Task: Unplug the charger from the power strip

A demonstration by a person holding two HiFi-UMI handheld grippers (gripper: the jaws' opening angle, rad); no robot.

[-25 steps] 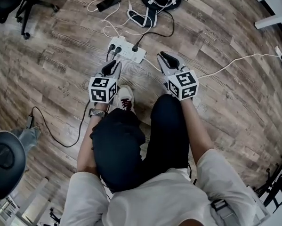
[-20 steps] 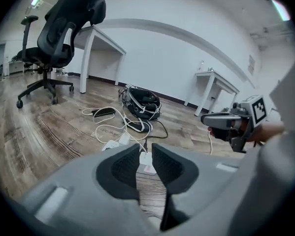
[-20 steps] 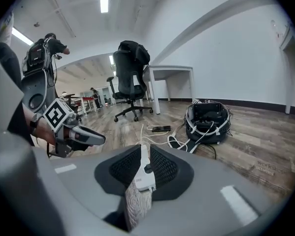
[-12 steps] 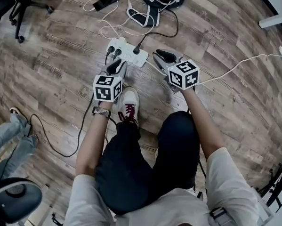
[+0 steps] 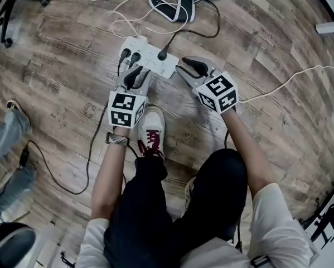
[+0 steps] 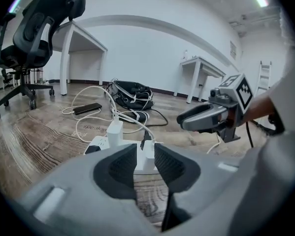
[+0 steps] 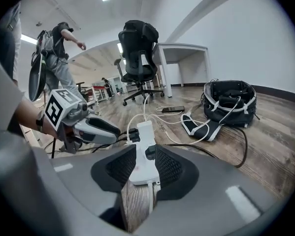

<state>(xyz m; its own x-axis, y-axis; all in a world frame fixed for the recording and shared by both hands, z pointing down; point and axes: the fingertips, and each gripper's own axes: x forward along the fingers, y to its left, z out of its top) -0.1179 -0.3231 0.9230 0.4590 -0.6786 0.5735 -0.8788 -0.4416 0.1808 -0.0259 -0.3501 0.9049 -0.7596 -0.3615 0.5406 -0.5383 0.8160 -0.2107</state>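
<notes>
Sneaker, white with dark red laces, on grey-brown wood-plank floor, between the person's forearms.

Left gripper, grey, two-jaw, with marker cube: jaws partly apart and just been opening, nothing between the pads. Tips lie just short of the near long edge of the power strip.

Right gripper, same pattern: jaws spread wide and just been opening, holding nothing. Tips lie just beside the strip's right-hand end.

Power strip, white oblong plastic, flat on the floor just beyond the sneaker toe. It shows through the gap of each gripper in that gripper's own view.

Black plugs, three: two at the strip's left end, one nearer the right with a black cable running away.

Charger, white upright block, seated in the strip with a white cable rising from its top.

Black phone, flat on the floor on a white lead, beyond the strip.

Black bag with white straps, farther back.

Black office chair, far left.
</notes>
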